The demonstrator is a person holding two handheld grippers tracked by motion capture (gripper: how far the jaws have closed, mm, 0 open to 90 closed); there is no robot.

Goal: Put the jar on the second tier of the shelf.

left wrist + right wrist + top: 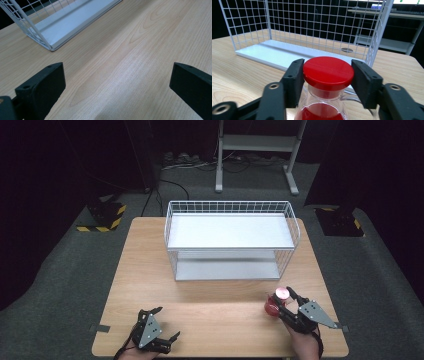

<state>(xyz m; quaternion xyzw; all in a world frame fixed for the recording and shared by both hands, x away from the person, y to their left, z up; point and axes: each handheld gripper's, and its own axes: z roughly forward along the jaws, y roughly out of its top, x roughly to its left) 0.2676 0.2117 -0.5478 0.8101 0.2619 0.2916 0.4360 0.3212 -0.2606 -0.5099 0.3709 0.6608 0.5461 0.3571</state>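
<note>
From above, the right gripper (283, 304) holds a small jug (272, 306) near the wire shelf (231, 239). The left gripper (117, 82) is wide open over the bare table (140, 50), holding nothing. The right gripper's view shows its jaws closed on the red lid (328, 69); I judge lifting onto the shelf comes next.

Desk (215, 320): light wood-grain top, smooth, matt with a soft sheen in the left gripper view. Wire rack (230, 210): thin white-coated metal wire grid, shelves (287, 53) flat white panels, smooth, faintly ribbed, satin. Jug (324, 110): clear glossy material, glass or plastic can't tell, red inside; lid (328, 72) red, smooth, semi-gloss plastic look. Right tool (328, 75) and left tool (117, 82): black matt jaws, slightly grainy plastic look, metal rivets on the right one; grey plate on each, flat matt. Floor (65, 270): dark grey carpet, rough, fibrous.
</note>
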